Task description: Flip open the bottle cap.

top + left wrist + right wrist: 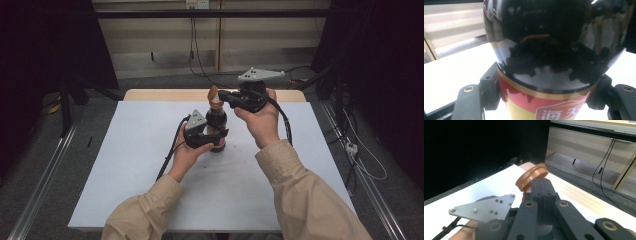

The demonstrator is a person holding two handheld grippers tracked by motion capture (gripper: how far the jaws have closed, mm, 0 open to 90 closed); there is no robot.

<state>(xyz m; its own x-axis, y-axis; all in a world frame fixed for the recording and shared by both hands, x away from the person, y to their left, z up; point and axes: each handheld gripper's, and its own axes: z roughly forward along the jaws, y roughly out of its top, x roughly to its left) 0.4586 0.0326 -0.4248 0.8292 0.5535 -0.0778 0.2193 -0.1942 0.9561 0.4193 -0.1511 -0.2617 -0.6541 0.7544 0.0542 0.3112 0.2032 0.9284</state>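
A dark bottle with a red and yellow label stands upright on the white table top. My left gripper is shut on its lower body, one pad pressing on each side. The bottle's orange-brown flip lid stands raised above the neck. My right gripper comes in level from the right, its jaws together and pinching the lid's edge at the fingertips. The left gripper's grey plate lies just below.
The table's wooden far edge shows beyond the white sheet. Black frame posts and dark curtains flank both sides. Cables hang on the back wall, and metal rails run along the floor.
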